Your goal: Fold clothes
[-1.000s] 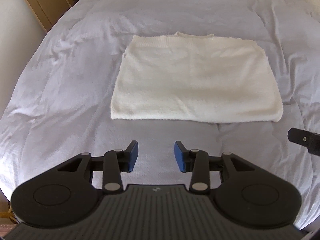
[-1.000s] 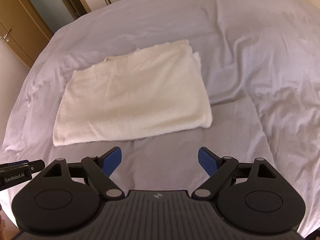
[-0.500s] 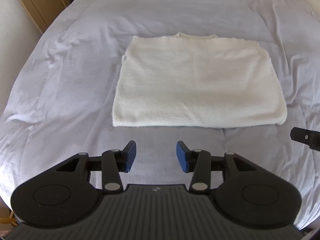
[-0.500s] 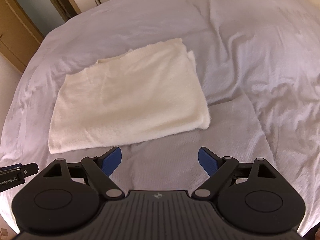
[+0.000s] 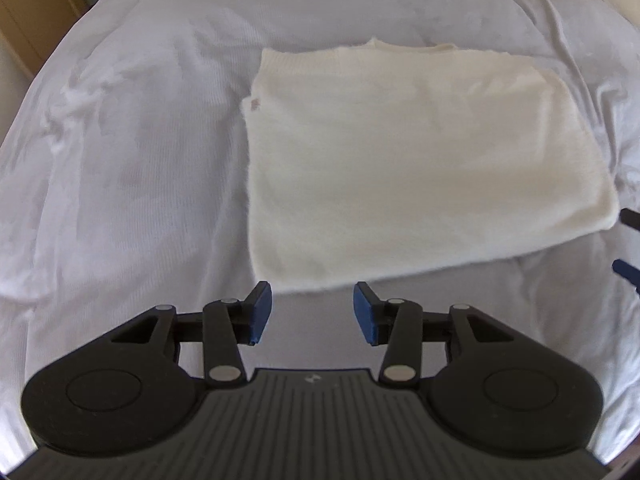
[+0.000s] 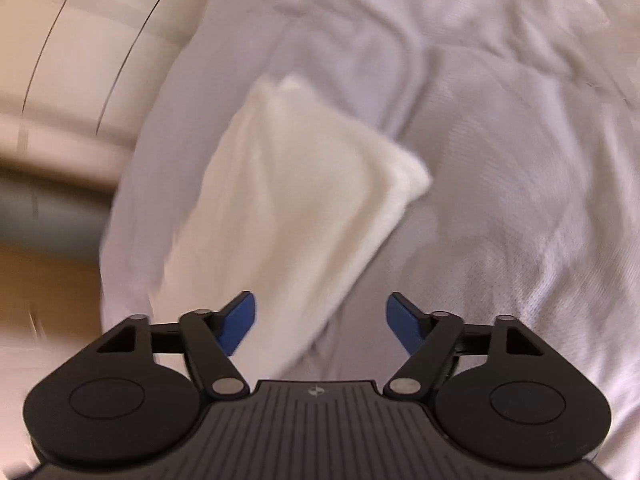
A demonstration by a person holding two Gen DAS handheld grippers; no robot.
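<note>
Bed [image 5: 132, 168] fills both views: pale lavender-white duvet with a fine ribbed weave and soft wrinkles. Wooden door at the upper left of the left wrist view; pale cupboard panels at the upper left of the right wrist view.

Sweater [image 5: 416, 160], cream knit, fuzzy nap, lies flat on the bed as a rough rectangle, already folded at least once; ribbed collar at the far edge, small tag at the far left corner.

Change over the last second: both grippers have dropped toward the sweater's near edge. It sat well ahead of the left gripper [image 5: 313, 318] before; now the near left corner is just beyond the blue pads [image 5: 260, 312]. Jaws moderately spread, nothing between them. The right wrist view has rolled hard and is motion-blurred; the sweater [image 6: 288, 208] now runs diagonally, its near edge reaching down between the fingers of the right gripper [image 6: 320, 324]. Its jaws are closing but stand wide apart, pads not pressing the knit.

Judgement: approach to pinch both near corners for the next fold; no grasp yet. Thick, limp layers may separate if only the top ply is caught.
</note>
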